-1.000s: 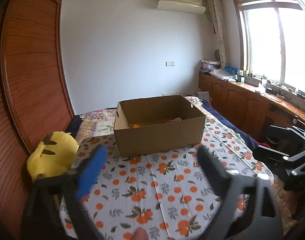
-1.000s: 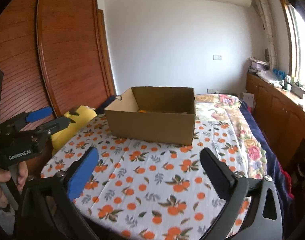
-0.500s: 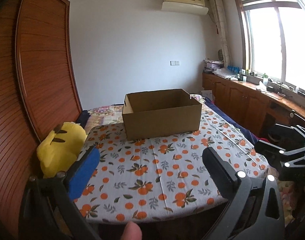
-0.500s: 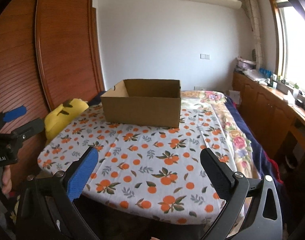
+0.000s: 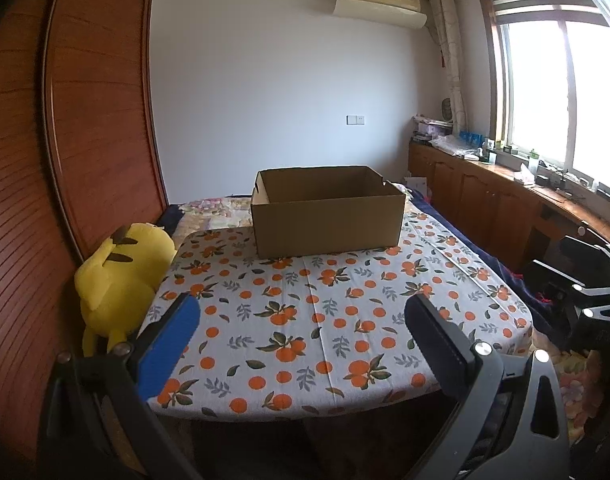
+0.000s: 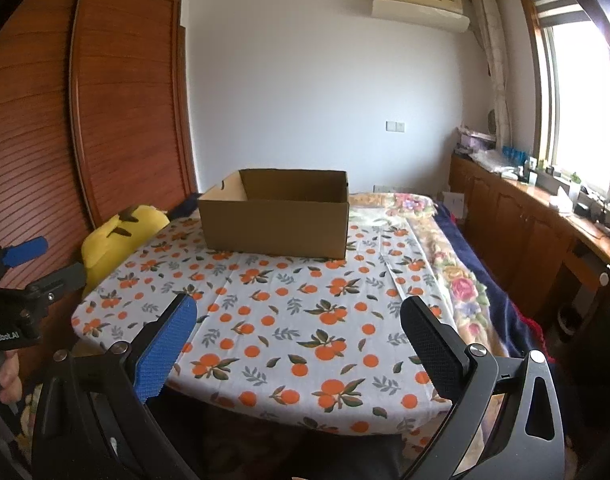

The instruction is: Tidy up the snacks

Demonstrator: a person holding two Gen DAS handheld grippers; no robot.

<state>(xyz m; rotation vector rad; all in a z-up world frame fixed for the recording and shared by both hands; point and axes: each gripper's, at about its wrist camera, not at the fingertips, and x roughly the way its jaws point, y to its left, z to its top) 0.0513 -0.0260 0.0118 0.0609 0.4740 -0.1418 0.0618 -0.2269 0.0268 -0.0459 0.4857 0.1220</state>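
Left gripper point(image 5: 301, 320): jaws wide apart, nothing between them; blue pad on one finger, black pad on the other. It hangs off the near edge of the table point(image 5: 345, 364), clear of the cloth. Also seen from the right wrist cam at far left point(image 6: 45, 264), jaws apart, empty, a hand point(image 6: 3, 372) on its grip.

Right gripper point(image 6: 297, 322): jaws likewise spread wide, empty, held off the near table edge. Part of it shows at the right margin of the left cam point(image 5: 585, 276).

Cardboard box point(image 5: 327, 212): open-topped, upright, on the far part of the table, on the orange-print tablecloth point(image 6: 289, 316). Near wall blocks the view inside from both cams; contents cannot be told. No snacks visible on the cloth between grippers & box. Both grippers well apart from the box.

Yellow plush toy point(image 5: 119, 276): just beside the table's left edge, against the wood wardrobe point(image 5: 85, 128).

Rm surroundings: floral bedspread point(image 6: 453, 276) under & beyond the cloth, A/C unit point(image 5: 379, 2) high on far wall, window point(image 5: 565, 92) on the right w/ cluttered wood counter point(image 5: 505, 184) below.
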